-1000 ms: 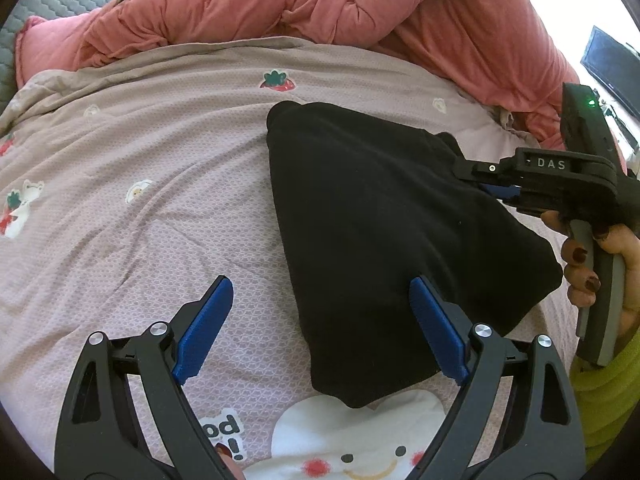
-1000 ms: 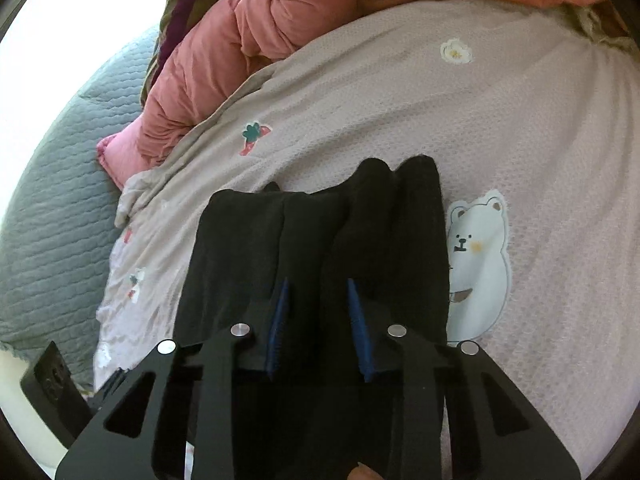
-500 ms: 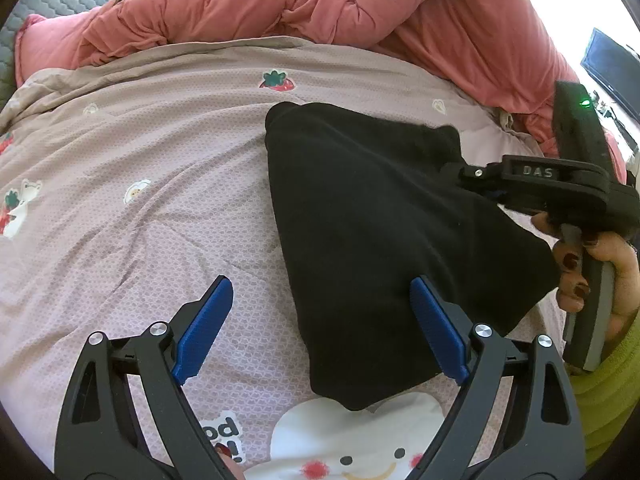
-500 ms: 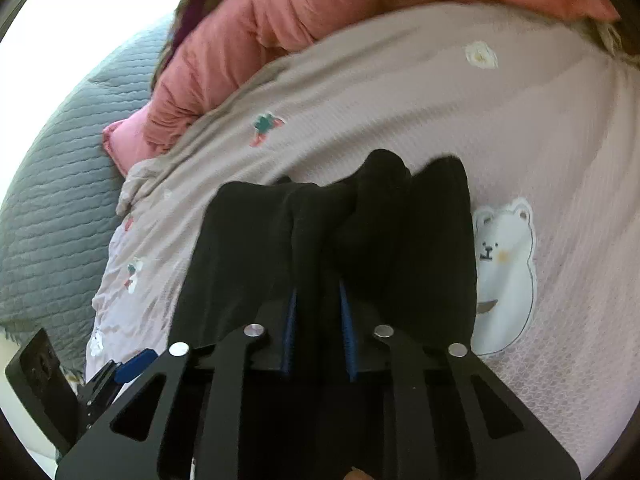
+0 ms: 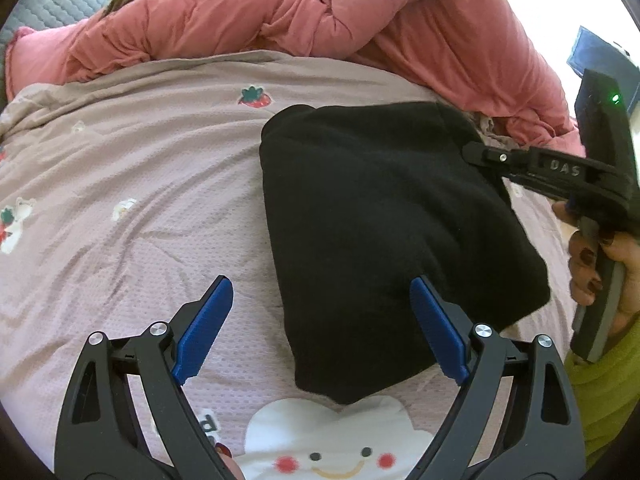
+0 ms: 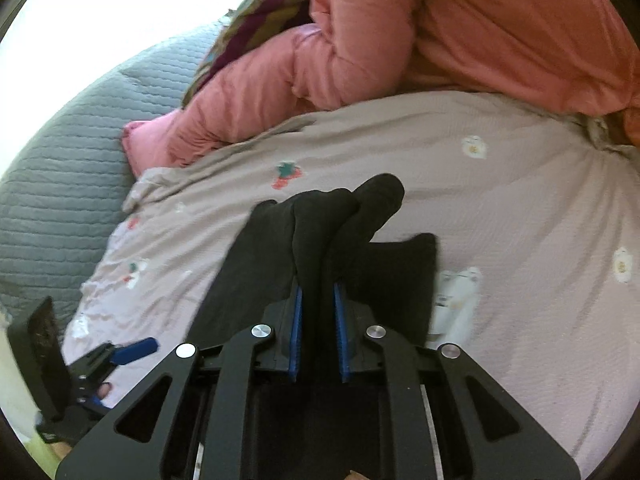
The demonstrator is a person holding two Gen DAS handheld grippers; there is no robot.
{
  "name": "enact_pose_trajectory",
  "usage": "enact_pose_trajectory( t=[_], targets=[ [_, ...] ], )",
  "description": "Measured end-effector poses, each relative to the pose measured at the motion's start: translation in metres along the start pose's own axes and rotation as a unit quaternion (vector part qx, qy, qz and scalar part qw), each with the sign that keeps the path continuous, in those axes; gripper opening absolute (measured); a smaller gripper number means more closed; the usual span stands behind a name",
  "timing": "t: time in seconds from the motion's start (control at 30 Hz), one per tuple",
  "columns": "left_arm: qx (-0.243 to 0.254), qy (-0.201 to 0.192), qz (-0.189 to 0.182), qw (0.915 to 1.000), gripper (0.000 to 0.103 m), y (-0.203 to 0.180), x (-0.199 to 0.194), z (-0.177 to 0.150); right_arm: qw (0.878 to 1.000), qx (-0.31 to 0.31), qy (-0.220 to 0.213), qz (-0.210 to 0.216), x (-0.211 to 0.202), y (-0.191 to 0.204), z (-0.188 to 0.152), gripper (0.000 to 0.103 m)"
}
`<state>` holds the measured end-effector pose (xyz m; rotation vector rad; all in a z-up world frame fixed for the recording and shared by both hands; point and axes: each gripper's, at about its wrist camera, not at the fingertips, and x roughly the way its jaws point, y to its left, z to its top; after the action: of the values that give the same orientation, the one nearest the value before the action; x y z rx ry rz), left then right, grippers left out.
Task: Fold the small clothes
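Observation:
A small black garment (image 5: 384, 232) lies on a pinkish-grey bedsheet (image 5: 140, 184) with cartoon prints. My left gripper (image 5: 320, 312) is open above the garment's near left edge, one blue pad over the sheet, the other over the cloth. My right gripper (image 6: 318, 312) is shut on a bunched fold of the black garment (image 6: 332, 232) and holds that edge lifted off the sheet. The right gripper also shows in the left wrist view (image 5: 480, 152), at the garment's far right side.
A rumpled pink duvet (image 5: 320, 16) lies along the far side of the bed. A grey quilted cover (image 6: 60, 168) is at the left. A striped cloth (image 6: 256, 20) lies on the duvet. The left gripper shows in the right wrist view (image 6: 132, 350), low left.
My right gripper has closed on the garment's far right edge and lifted it up and away. The cloth has bunched and risen there. The left gripper has stayed open and still.

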<state>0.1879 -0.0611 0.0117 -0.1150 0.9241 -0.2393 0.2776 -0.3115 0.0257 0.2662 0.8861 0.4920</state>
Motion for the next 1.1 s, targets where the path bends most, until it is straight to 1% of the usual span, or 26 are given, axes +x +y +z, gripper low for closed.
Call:
enact_pose_trajectory(
  t=[0.1, 0.17, 0.27, 0.33, 0.37, 0.4, 0.43, 0.47, 0.5, 0.57, 0.6, 0.67, 0.73, 0.87, 0.97, 1.1],
  targets=[
    [0.005, 0.01, 0.002, 0.9999, 0.083, -0.004, 0.006, -0.001, 1.0, 0.014, 0.016, -0.012, 0.013, -0.015, -0.006, 0.013],
    [0.006, 0.017, 0.005, 0.9998, 0.083, -0.005, 0.011, -0.001, 0.999, 0.025, 0.034, -0.027, 0.029, -0.026, -0.014, 0.013],
    [0.004, 0.028, 0.002, 0.9996, 0.083, -0.005, 0.019, -0.003, 0.998, 0.036, 0.041, -0.036, 0.043, -0.035, -0.023, 0.014],
    [0.003, 0.033, 0.004, 0.9995, 0.084, -0.005, 0.021, -0.004, 0.998, 0.029, 0.039, -0.046, 0.042, -0.033, -0.026, 0.019],
    [0.002, 0.034, 0.005, 0.9994, 0.084, -0.004, 0.022, -0.005, 0.998, 0.022, 0.037, -0.055, 0.039, -0.03, -0.026, 0.023],
    [0.0, 0.036, 0.005, 0.9994, 0.084, -0.003, 0.022, -0.005, 0.997, 0.015, 0.031, -0.069, 0.033, -0.026, -0.026, 0.034],
    [-0.001, 0.035, 0.005, 0.9994, 0.084, -0.002, 0.022, -0.005, 0.997, 0.01, 0.022, -0.077, 0.025, -0.024, -0.027, 0.035],
    [-0.002, 0.035, 0.005, 0.9994, 0.084, -0.001, 0.021, -0.005, 0.997, 0.005, 0.008, -0.076, 0.013, -0.02, -0.029, 0.035],
    [-0.004, 0.034, 0.003, 0.9994, 0.084, 0.0, 0.02, -0.005, 0.997, 0.004, 0.0, -0.072, 0.006, -0.018, -0.03, 0.036],
    [-0.008, 0.03, 0.001, 0.9995, 0.084, 0.002, 0.016, -0.006, 0.999, 0.002, -0.02, -0.048, -0.016, -0.01, -0.039, 0.036],
    [-0.009, 0.028, 0.001, 0.9996, 0.084, 0.001, 0.014, -0.006, 0.999, 0.0, -0.022, -0.041, -0.022, -0.008, -0.042, 0.036],
    [-0.007, 0.019, 0.003, 0.9998, 0.084, -0.001, 0.008, -0.008, 1.0, -0.005, -0.015, -0.014, -0.032, -0.002, -0.054, 0.036],
    [-0.005, 0.015, 0.004, 0.9999, 0.084, -0.002, 0.004, -0.007, 1.0, -0.009, 0.0, 0.011, -0.036, 0.003, -0.066, 0.036],
    [-0.011, 0.025, 0.016, 0.9995, 0.084, 0.0, 0.006, -0.011, 0.999, 0.007, 0.021, 0.05, -0.032, 0.006, -0.083, 0.036],
    [-0.013, 0.03, 0.016, 0.9993, 0.084, 0.001, 0.008, -0.014, 0.998, 0.014, 0.026, 0.051, -0.026, 0.007, -0.084, 0.036],
    [-0.009, 0.031, 0.02, 0.9993, 0.084, 0.0, 0.007, -0.015, 0.997, 0.035, 0.038, 0.049, -0.018, -0.001, -0.09, 0.035]
  ],
)
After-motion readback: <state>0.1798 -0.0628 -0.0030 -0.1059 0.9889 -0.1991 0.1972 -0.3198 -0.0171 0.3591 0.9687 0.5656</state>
